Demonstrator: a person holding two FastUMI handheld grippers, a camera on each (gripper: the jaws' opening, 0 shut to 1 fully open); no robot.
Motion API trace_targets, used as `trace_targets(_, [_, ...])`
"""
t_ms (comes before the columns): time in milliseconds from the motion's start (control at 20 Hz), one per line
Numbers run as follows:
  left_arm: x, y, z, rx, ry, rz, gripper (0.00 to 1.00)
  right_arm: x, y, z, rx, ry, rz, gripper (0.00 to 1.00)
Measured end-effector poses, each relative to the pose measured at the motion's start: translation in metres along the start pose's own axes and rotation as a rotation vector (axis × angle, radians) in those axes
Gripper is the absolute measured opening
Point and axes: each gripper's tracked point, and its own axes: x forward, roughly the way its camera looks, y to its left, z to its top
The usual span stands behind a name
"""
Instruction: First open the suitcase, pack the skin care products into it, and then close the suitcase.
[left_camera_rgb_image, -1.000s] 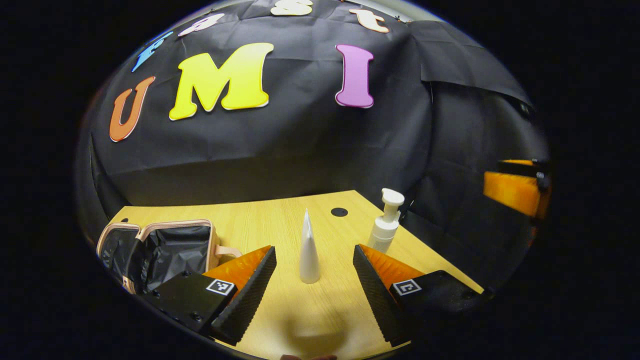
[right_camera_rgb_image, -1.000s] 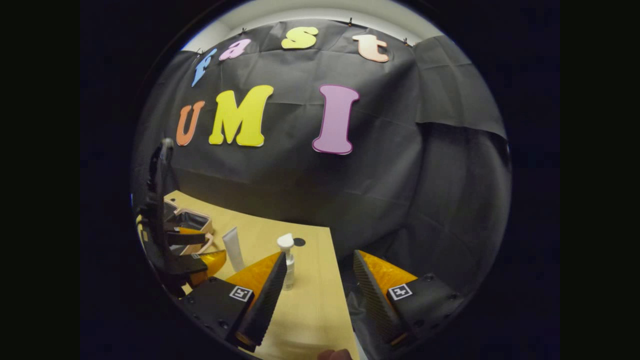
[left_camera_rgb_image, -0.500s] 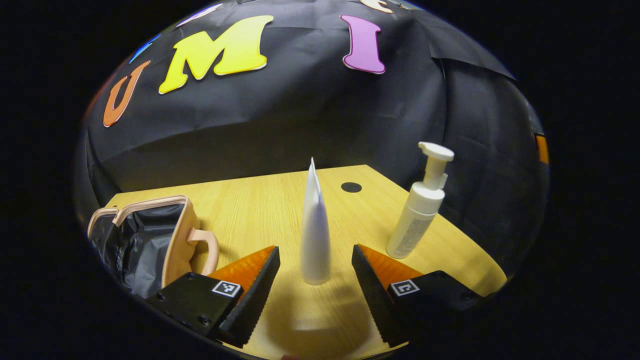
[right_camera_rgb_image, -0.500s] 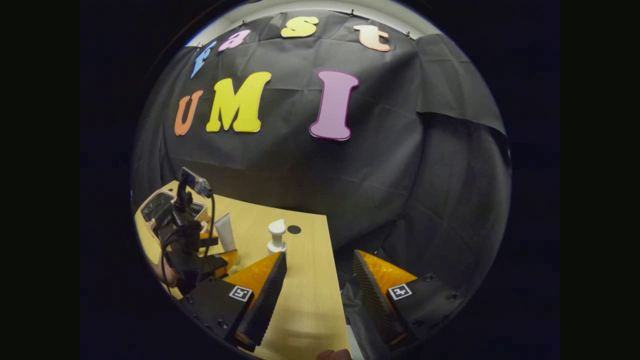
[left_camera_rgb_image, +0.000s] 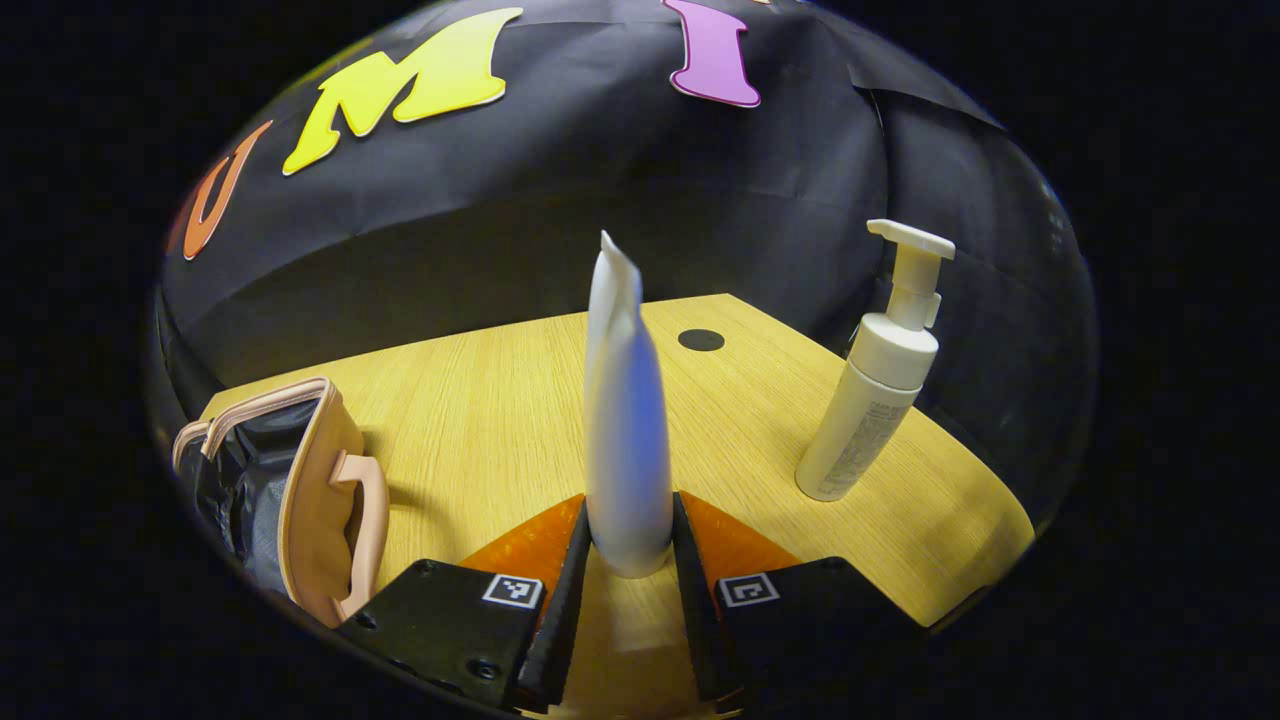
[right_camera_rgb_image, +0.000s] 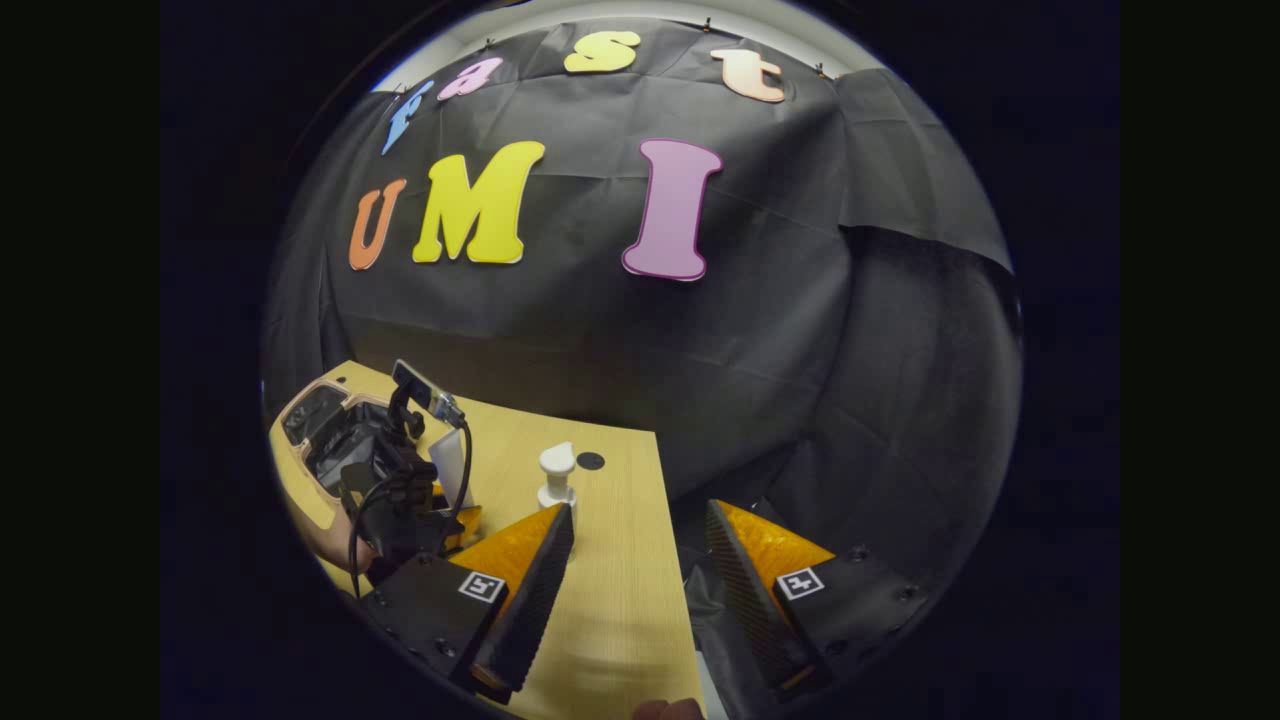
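Now, left gripper (left_camera_rgb_image: 628, 560) closed on the white tube (left_camera_rgb_image: 624, 420), both fingers (left_camera_rgb_image: 566, 590) pressed against its lower end, the tube upright with its cap down on the wooden surface (left_camera_rgb_image: 480, 420). Pump bottle (left_camera_rgb_image: 880, 370) upright, ahead and to the right of that gripper, well apart from the tube. Open suitcase (left_camera_rgb_image: 300, 480) to the gripper's left, handle (left_camera_rgb_image: 362, 520) turned toward it, dark lining showing inside. Right gripper (right_camera_rgb_image: 630, 590) open, fingers spread wide with nothing between them, poised over the surface's (right_camera_rgb_image: 610, 600) right edge. In the right gripper view, ahead and to the left: the pump bottle (right_camera_rgb_image: 556, 478), the left gripper (right_camera_rgb_image: 405, 500) at the tube (right_camera_rgb_image: 450, 470), the suitcase (right_camera_rgb_image: 325, 425) farthest off.
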Motion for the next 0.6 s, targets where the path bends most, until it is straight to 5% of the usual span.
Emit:
trace_targets(200, [-0.015,-0.004,0.003,-0.050,0.018,-0.069,0.45,0.029,0.022,-0.034,0.011,0.042,0.072,0.80])
trace_targets(300, [-0.031,0.003,0.008,-0.048,0.014,-0.081,0.51,0.052,0.037,-0.055,-0.006,0.065,0.109,0.80])
trace_targets(350, [-0.041,0.005,0.011,-0.048,0.018,-0.079,0.42,0.065,0.046,-0.067,-0.009,0.086,0.124,0.80])
trace_targets(400, [-0.053,0.008,0.015,-0.052,0.017,-0.080,0.50,0.078,0.053,-0.079,-0.010,0.115,0.137,0.80])
trace_targets(450, [-0.065,0.010,0.021,-0.052,0.014,-0.080,0.42,0.088,0.058,-0.091,-0.002,0.146,0.147,0.80])
trace_targets(600, [-0.106,0.019,0.037,-0.038,-0.014,-0.078,0.42,0.115,0.077,-0.117,0.046,0.210,0.194,0.80])
